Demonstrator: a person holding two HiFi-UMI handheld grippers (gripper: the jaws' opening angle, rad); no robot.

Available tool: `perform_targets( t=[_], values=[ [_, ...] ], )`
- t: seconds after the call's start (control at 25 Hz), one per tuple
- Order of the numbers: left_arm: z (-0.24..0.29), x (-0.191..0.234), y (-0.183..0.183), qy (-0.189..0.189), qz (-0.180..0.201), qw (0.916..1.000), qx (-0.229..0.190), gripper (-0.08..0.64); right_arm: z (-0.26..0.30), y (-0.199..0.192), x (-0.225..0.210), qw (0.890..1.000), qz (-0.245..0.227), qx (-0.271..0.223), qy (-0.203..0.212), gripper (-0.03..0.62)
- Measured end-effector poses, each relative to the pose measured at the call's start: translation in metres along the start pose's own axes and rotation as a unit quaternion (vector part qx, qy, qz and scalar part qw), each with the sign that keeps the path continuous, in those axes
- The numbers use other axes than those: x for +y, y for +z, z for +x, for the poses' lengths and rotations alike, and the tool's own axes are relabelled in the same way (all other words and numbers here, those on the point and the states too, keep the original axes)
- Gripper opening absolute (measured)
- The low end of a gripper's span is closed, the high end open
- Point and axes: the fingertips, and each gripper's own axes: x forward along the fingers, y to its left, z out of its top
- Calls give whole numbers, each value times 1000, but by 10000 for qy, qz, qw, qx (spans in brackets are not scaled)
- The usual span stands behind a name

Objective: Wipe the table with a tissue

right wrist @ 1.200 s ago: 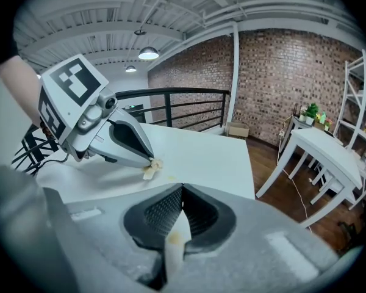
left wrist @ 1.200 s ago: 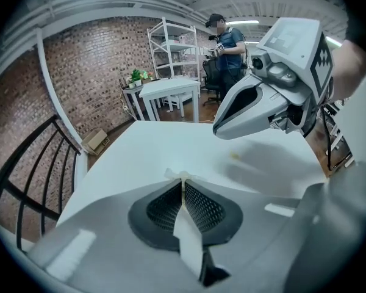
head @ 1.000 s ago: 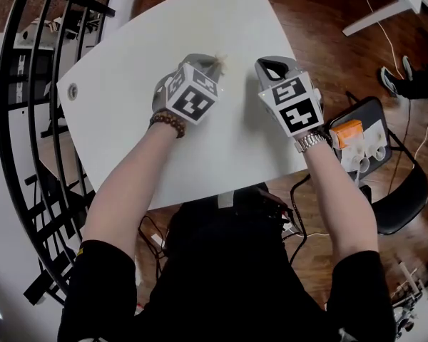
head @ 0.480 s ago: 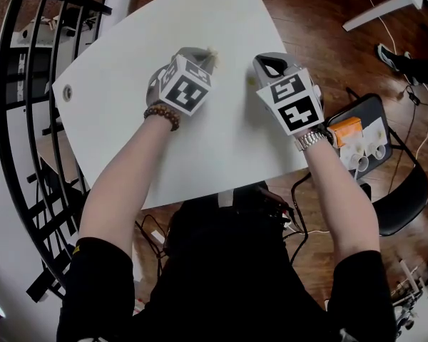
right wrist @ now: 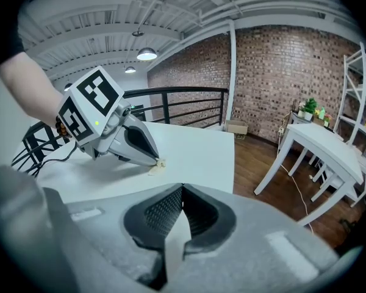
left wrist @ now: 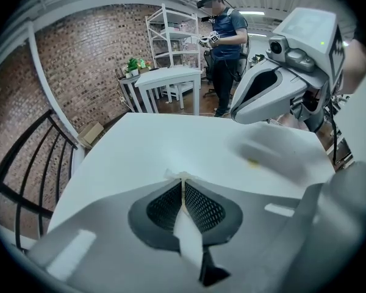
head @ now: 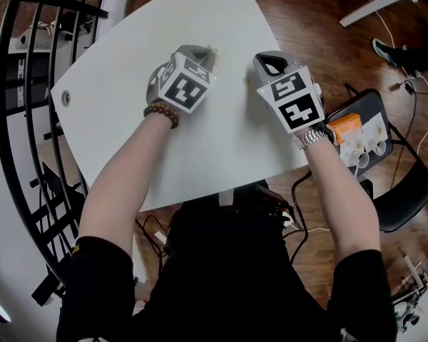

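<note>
Brick wall (right wrist: 274,78), wooden floor (right wrist: 256,163), white side table (right wrist: 318,141)

The left tool (left wrist: 182,180) hides most of the tissue (right wrist: 157,166) pinched in it.

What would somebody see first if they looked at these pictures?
Most likely the checkered black-and-white cubes on the two grey grippers, held over the middle of the white table. Next, the left gripper pinching a small tissue down at the tabletop. Beside it, the right gripper is shut with nothing in it.
</note>
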Motion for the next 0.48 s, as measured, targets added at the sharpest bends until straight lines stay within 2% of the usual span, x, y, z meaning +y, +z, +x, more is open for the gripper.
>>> perform_targets(
  t=[0.48],
  values=[
    [-4,-18,16,-313,210,9989,-275,31,-7,-4,-10,9998,112,0,-163,-8]
  ],
)
